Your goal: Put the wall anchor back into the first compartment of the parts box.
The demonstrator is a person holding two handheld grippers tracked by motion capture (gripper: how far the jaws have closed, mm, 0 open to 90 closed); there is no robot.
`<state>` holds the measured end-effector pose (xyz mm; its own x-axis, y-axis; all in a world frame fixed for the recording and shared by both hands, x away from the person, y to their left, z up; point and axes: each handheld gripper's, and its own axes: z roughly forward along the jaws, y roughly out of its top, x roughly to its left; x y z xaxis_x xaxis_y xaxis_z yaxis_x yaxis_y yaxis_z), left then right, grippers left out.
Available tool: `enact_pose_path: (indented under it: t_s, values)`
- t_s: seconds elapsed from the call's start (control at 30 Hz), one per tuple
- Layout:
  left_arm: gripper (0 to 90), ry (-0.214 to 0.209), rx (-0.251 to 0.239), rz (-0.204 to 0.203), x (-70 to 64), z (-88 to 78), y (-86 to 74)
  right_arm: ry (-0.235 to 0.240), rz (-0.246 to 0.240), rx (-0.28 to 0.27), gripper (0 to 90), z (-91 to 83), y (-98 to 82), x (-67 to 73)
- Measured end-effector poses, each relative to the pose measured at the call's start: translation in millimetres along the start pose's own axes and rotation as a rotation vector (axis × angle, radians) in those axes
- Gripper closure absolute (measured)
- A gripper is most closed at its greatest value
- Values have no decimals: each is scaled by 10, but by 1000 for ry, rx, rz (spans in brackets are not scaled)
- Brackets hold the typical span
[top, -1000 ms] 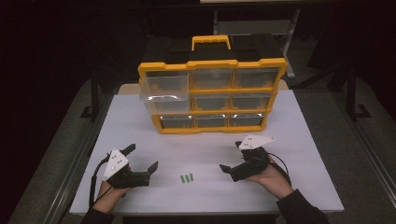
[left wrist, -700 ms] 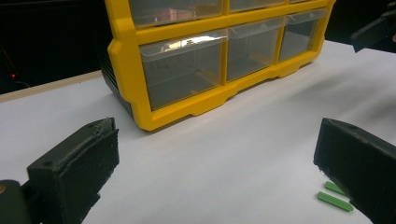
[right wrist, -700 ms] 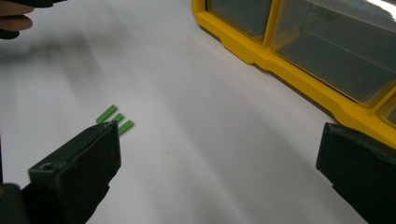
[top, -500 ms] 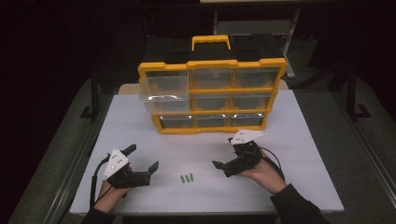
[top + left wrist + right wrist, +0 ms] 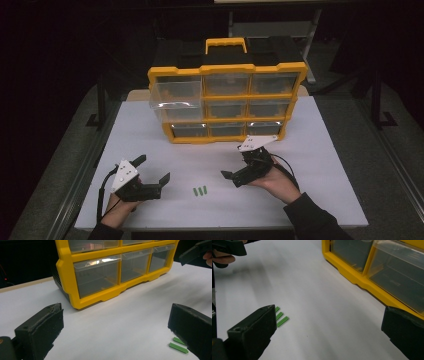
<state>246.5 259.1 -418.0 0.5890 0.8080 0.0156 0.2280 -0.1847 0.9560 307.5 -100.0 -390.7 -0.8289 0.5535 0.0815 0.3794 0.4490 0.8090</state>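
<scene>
High view: green sticks (image 5: 200,190) between hand-held grippers.

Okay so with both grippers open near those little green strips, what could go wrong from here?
1. The green strips lie flat, thin and close together on the table; the right gripper may grab several or skid off.
2. The top-left drawer of the yellow organizer sticks out; an arm reaching over could knock it.
3. The left gripper sits nearby, so the two might bump.

black fingers (image 5: 40,330), grey plates, dark sleeve (image 5: 315,220)
</scene>
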Motion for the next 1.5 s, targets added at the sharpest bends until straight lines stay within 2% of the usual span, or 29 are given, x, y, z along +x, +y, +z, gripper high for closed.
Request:
enact_pose_path:
  t_s: [0.03, 0.07, 0.17, 0.2, 0.23, 0.47, 1.0, 1.07, 1.1, 1.13, 1.17, 1.23, 1.3, 1.43, 1.5]
  values:
    - [0, -1, 1, 2, -1, 0, 1, 1, 13, 10, 0, 6, 12, 14]
    - [0, -2, 0, 5, -1, 3, 1, 3, 3, 10, 9, 20, 18, 16]
    - [0, -3, 2, 7, -5, 3, 0, 37, 4, 20, 85, 46, 47, 36]
    - [0, -2, 1, 9, 1, 2, 2, 38, -10, 23, 88, 60, 55, 37]
    - [0, -1, 1, -2, -1, 0, 1, 38, -8, 28, 96, 71, 67, 51]
    - [0, -2, -2, 0, 0, -3, 3, 64, -25, 56, 135, 160, 138, 100]
    - [0, -5, 0, 3, 0, -5, 3, 116, -17, 176, 239, 432, 191, 234]
    - [0, -5, -2, 0, 0, -3, 1, 115, -39, 191, 277, 469, 185, 242]
    - [0, -5, -3, 0, 0, -3, 1, 134, -25, 197, 297, 480, 188, 259]
    - [0, -5, -2, -1, 0, -3, 1, 129, -52, 205, 299, 499, 182, 253]
    - [0, -5, -3, -1, -2, -2, 0, 134, -59, 211, 302, 514, 183, 261]
    - [0, -5, -3, 1, -5, 1, -1, 151, -34, 219, 314, 536, 186, 304]
    - [0, -5, -3, 1, -7, 0, 1, 145, -72, 229, 334, 568, 179, 311]
    - [0, -5, -3, 1, -7, 0, 1, 153, -75, 241, 379, 599, 178, 347]
    - [0, -7, -5, -2, -8, 2, -2, 160, -94, 251, 411, 622, 173, 352]
